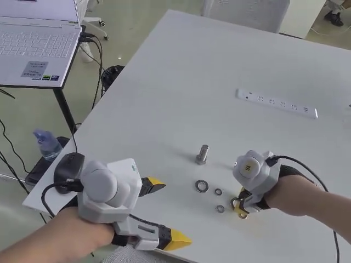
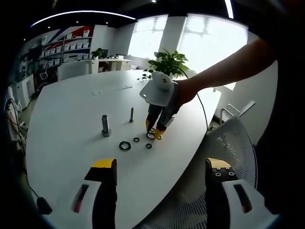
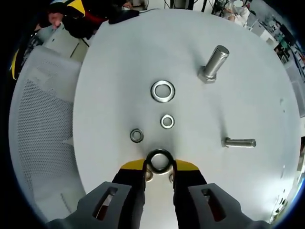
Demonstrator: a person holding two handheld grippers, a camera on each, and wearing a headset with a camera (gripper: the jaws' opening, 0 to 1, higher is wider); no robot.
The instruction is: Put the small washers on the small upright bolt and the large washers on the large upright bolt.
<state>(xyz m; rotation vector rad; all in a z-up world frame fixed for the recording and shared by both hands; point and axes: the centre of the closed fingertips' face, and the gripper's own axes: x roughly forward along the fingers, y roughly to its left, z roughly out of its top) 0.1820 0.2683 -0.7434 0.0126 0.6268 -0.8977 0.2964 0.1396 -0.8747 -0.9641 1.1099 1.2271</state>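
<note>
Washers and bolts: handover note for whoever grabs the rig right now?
Left gripper: open, holding nothing, at the near edge of the table.
Right gripper: shut on one large washer, down at table level.
Loose on the table: second large washer, two small washers.
Large bolt and small bolt stand upright, both bare.
Done: nothing stacked yet.
Left: all four washers, starting with the held one onto the large bolt.
</note>
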